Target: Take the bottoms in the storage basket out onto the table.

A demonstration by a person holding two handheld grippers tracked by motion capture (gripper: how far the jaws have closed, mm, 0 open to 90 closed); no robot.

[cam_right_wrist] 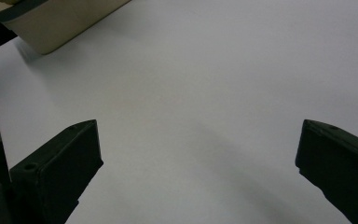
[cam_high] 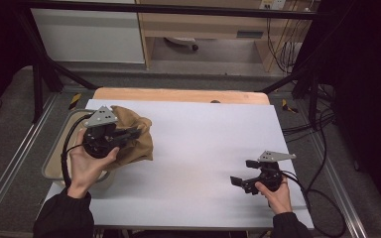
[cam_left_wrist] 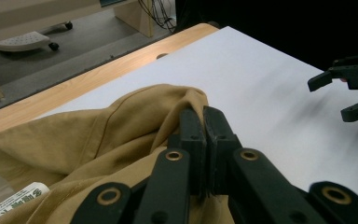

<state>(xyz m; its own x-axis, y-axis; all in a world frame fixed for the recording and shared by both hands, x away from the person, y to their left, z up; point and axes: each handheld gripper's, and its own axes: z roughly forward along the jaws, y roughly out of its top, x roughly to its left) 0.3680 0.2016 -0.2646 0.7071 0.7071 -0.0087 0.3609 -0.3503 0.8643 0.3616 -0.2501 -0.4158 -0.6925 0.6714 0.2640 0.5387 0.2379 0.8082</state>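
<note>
Tan cloth (cam_high: pixel 131 134): lay bunched at left of tabletop (cam_high: pixel 203 148), partly over bin rim; soft, light, prob. slumps when lifted.
Grip pt: fold/seam edge was best; bulk would slip.
L gripper (cam_left_wrist: pixel 204 122): fingers were closed on a cloth fold.
R gripper (cam_high: pixel 243 174): hovered over bare tabletop at right, well apart from cloth; fingers (cam_right_wrist: pixel 58 172) were wide, holding nothing.
Bin (cam_high: pixel 54 163): beige, at left edge; held part of cloth; rest of contents couldn't tell.

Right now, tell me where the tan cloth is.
In the high view the tan cloth lies bunched at the table's left edge, over the beige bin, pinched by the left gripper.
</note>
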